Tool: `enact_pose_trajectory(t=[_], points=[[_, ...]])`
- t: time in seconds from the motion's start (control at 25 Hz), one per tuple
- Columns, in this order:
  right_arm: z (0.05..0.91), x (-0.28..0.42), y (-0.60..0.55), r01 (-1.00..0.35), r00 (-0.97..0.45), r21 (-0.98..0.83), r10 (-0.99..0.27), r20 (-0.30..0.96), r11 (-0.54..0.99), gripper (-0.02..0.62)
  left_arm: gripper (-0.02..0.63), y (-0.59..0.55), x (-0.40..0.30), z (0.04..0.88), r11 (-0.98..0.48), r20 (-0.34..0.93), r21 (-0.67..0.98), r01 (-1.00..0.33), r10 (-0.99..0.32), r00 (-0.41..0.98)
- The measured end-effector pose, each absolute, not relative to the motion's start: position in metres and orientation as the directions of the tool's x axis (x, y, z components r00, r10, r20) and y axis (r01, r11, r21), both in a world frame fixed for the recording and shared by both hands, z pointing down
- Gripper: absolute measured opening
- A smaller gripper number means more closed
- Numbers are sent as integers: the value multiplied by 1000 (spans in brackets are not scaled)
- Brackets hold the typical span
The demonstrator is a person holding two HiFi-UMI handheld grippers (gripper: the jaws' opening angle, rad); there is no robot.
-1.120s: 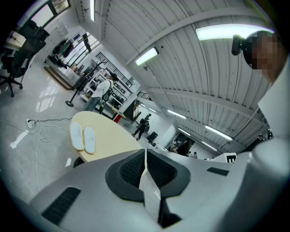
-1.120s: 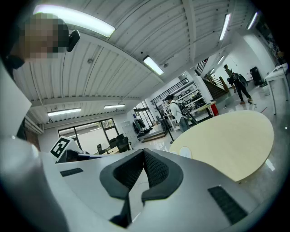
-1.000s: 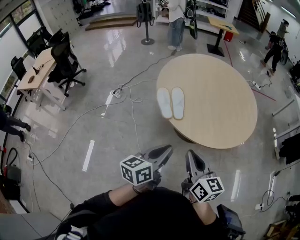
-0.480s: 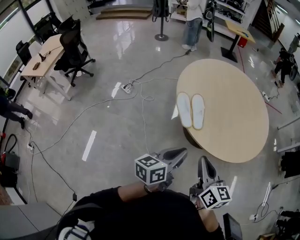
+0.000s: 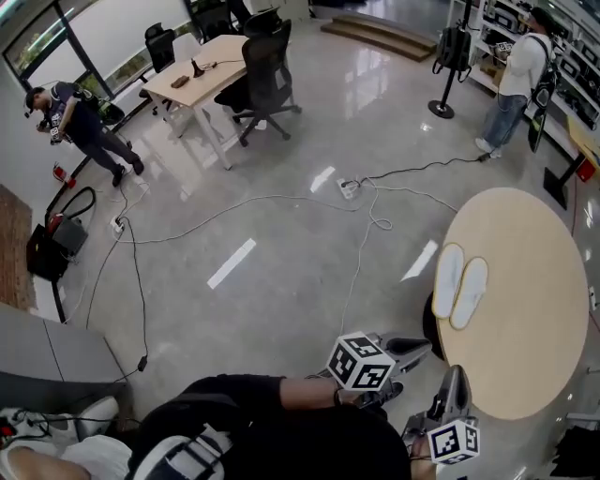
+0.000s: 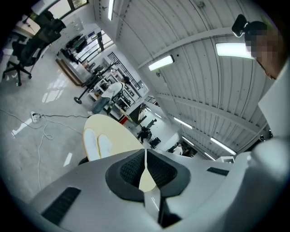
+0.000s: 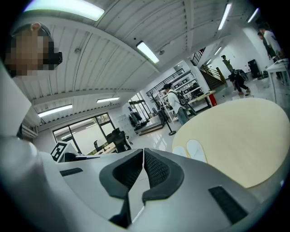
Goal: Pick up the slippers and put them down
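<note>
Slippers (image 5: pixel 459 291) lie side by side on the round table (image 5: pixel 530 375), at its left edge, and I think they touch. My left tongs (image 5: pixel 419 349) and right tongs (image 5: pixel 457 377) are both pressed together, holding nothing, near the table but apart from the slippers.

Location: open-plan office and lab hall

The space is a large hall with a polished grey floor (image 5: pixel 281 272). A wooden desk (image 5: pixel 202 70) with black office chairs (image 5: pixel 265 70) stands near a window wall (image 5: pixel 84 37). Loose cables (image 5: pixel 281 199) and a power strip (image 5: pixel 350 188) lie across the floor. Equipment racks (image 5: pixel 502 19) line one side. Strip lights (image 6: pixel 161 62) hang from a ribbed metal ceiling (image 6: pixel 181 27)
</note>
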State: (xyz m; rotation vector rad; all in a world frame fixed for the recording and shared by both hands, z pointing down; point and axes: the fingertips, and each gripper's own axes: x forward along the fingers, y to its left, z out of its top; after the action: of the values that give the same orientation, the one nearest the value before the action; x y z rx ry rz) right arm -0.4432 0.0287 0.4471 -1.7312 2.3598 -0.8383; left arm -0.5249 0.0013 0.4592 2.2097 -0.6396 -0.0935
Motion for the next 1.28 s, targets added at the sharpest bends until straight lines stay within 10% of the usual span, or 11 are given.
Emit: enact_pose_trajectory(t=[1.28], points=[[518, -195, -160, -744, -469, -647, -818, 332, 164, 17, 31, -165, -338, 510, -365, 337, 660, -656, -637, 694]])
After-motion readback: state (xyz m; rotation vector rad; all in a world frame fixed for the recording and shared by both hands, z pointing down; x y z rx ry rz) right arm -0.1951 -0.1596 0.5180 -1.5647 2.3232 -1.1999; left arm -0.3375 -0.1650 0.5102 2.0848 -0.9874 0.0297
